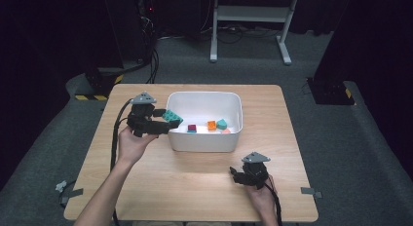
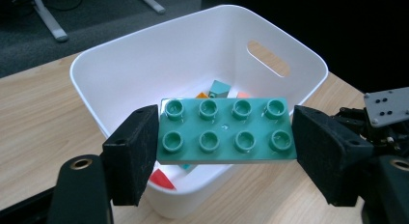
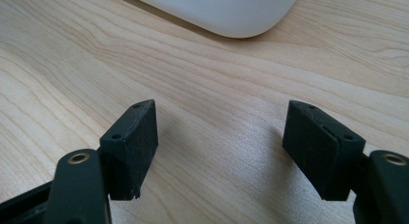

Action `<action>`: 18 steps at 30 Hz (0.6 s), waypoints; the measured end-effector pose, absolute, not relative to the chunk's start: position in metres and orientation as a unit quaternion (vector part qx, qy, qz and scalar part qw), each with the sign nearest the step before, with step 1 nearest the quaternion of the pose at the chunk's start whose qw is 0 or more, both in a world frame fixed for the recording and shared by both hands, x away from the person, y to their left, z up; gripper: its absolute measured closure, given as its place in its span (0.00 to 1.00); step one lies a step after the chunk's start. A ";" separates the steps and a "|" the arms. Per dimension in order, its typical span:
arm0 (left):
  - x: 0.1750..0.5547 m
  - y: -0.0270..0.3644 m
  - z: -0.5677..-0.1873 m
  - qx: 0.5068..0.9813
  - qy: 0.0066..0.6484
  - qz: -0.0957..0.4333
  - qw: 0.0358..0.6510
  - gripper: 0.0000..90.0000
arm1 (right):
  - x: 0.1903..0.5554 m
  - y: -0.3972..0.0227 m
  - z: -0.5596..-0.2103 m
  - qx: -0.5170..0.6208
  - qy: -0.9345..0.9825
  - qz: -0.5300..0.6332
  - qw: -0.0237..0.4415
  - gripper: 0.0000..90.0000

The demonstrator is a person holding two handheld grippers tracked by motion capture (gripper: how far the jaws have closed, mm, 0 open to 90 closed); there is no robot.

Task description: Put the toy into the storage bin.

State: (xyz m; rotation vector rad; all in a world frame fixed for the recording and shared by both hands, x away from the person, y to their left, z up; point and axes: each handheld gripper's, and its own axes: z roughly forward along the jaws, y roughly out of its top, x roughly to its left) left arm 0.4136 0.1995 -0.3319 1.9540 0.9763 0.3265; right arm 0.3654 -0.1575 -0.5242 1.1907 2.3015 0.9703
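A teal studded brick (image 2: 224,131) is clamped by its short ends between the jaws of my left gripper (image 2: 224,137), held over the near rim of the white bin (image 2: 120,69). From above, that left gripper (image 1: 163,122) hovers at the bin's (image 1: 204,141) left edge with the teal brick (image 1: 172,118) over the rim. Inside the bin lie an orange block (image 1: 211,125), a teal piece (image 1: 222,123), a dark red block (image 1: 192,128) and a red piece (image 2: 161,179). My right gripper (image 1: 234,175) rests low over the bare table, open, nothing between its jaws (image 3: 219,147).
The wooden table (image 1: 195,187) has free room in front of the bin and to both sides. The bin's corner (image 3: 226,14) lies just beyond my right gripper. The right gripper's grey plate (image 2: 388,105) shows past the bin. Dark stands and a white frame (image 1: 251,14) stand on the floor behind.
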 end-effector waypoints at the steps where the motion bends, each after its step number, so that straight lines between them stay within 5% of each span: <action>1: 0.417 0.197 -0.330 0.789 0.394 0.130 0.453 0.30 | 0.365 -0.157 -0.524 0.423 0.817 0.345 0.186 0.31; 18: 0.457 0.155 -0.339 0.784 0.413 0.127 0.445 0.30 | 0.365 -0.158 -0.524 0.422 0.817 0.344 0.187 0.31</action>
